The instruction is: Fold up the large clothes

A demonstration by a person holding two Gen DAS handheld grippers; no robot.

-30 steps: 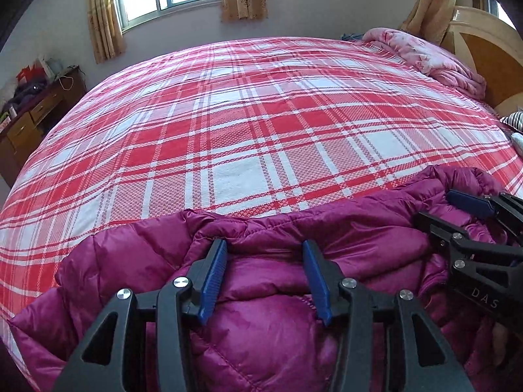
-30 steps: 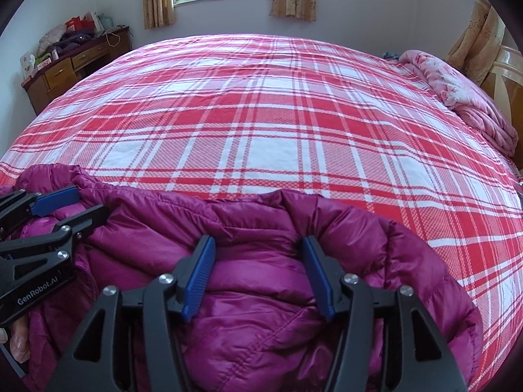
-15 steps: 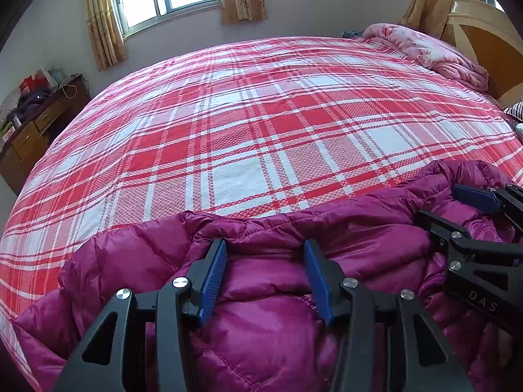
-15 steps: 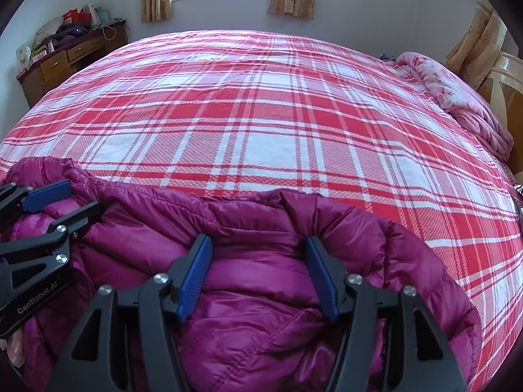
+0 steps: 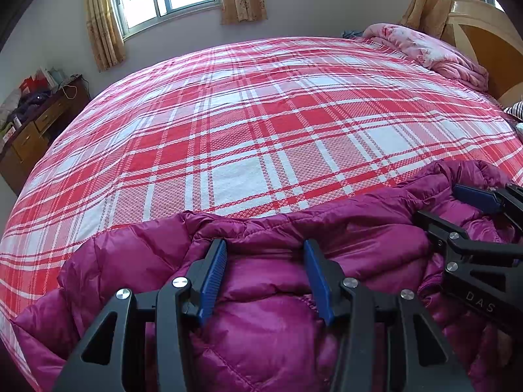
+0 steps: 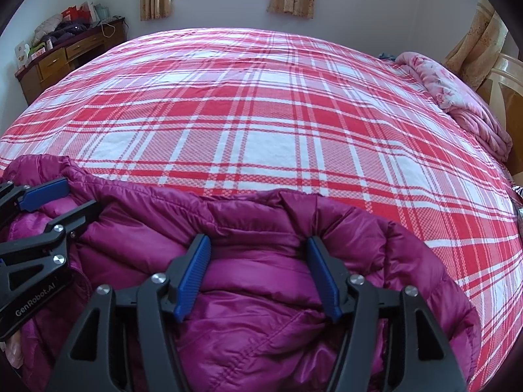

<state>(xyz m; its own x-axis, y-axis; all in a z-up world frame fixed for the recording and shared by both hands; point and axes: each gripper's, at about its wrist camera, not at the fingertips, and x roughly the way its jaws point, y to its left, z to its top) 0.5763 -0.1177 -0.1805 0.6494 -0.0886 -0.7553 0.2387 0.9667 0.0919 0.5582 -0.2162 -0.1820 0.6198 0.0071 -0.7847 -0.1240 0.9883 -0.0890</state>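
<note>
I find the magenta quilted down jacket (image 5: pixel 278 310) bunched at the near edge of the bed, on the red-and-white plaid bedspread (image 5: pixel 248 137). It lies in a thick doubled heap with a rolled far edge. I judge that at least one fold is in, though I cannot tell which parts are tucked beneath. Smoothing and any final fold appear to remain.

My left gripper (image 5: pixel 265 277) points steeply down over the left part of the heap. Its blue pads (image 5: pixel 214 277) stand partly apart with a bulge of padding between them. I cannot tell whether they pinch it or merely rest against it.

My right gripper (image 6: pixel 258 279) holds a matching pose over the right part, beside the left one. Its jaws have just been opening, with jacket padding between them; the pads stand apart and seem clear of the fabric on their inner faces, so I read this one as released.

Across the bed, a pink floral quilt (image 6: pixel 457 104) lies crumpled by the headboard, well apart from the work.
</note>
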